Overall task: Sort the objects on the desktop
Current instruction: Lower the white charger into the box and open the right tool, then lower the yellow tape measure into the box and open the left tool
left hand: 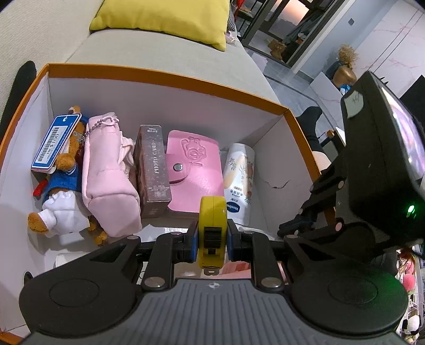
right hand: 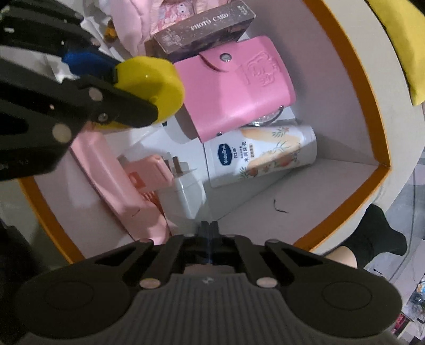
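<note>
My left gripper (left hand: 212,240) is shut on a yellow tape measure (left hand: 212,225), held over the near side of an orange-rimmed white box (left hand: 170,79). From the right wrist view the same tape measure (right hand: 151,85) hangs above the box floor, gripped by the left gripper (right hand: 117,90). My right gripper (right hand: 209,228) is shut with nothing between its pads, low over the box's near corner. Inside lie a pink card wallet (left hand: 195,172), a brown photo card box (left hand: 153,169), a white lotion tube (left hand: 239,177), a pink pouch (left hand: 109,175) and a teddy bear (left hand: 61,193).
A pink charger plug (right hand: 151,169), a white adapter (right hand: 186,193) and a flat pink item (right hand: 106,169) lie on the box floor. The box rests on a grey sofa (left hand: 170,58) with a yellow cushion (left hand: 164,18). A person's black-socked foot (right hand: 377,231) is beside the box.
</note>
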Tool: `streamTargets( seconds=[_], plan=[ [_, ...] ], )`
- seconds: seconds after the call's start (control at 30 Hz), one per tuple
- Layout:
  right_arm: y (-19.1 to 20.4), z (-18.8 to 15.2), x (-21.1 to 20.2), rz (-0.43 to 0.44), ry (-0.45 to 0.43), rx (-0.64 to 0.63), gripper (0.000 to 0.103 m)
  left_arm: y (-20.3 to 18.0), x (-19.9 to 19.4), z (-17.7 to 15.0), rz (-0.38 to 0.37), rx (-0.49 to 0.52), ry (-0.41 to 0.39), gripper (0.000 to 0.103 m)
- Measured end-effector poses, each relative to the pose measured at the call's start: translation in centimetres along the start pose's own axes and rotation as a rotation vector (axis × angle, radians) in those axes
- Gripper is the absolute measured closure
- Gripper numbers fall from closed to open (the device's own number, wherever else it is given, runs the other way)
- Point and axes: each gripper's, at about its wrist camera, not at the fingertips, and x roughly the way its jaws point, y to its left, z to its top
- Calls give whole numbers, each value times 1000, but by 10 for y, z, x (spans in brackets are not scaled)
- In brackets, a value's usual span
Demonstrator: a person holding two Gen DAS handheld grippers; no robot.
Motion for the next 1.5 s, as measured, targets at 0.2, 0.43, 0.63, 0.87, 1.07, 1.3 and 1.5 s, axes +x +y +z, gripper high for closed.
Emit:
streamTargets(
  seconds=[0.2,0.43,0.63,0.87,1.07,1.3,1.5],
  plan=[
    [-8,-2,-17,-27,-71,19,98,-1,0,0,0,2,-3,81],
    [-7,5,-7,-53,-191,-17,98,-1,0,-1,0,-1,-6,81],
    [-6,12,5,18,-228,-67,101,1,0,-1,-1,0,-5,81],
    [-2,4,13,74,-181,-119,103,0,5,1,-19,2,7,81],
    [-19,-8,-8,58,-263,1,102,-10,14,4,-12,36,21,81],
    [-19,-16,-23,53,-322,67,99,-23,30,9,-4,93,67,81],
    [-18,-21,-19,59,-340,72,99,-30,39,13,12,143,105,81]
  ],
)
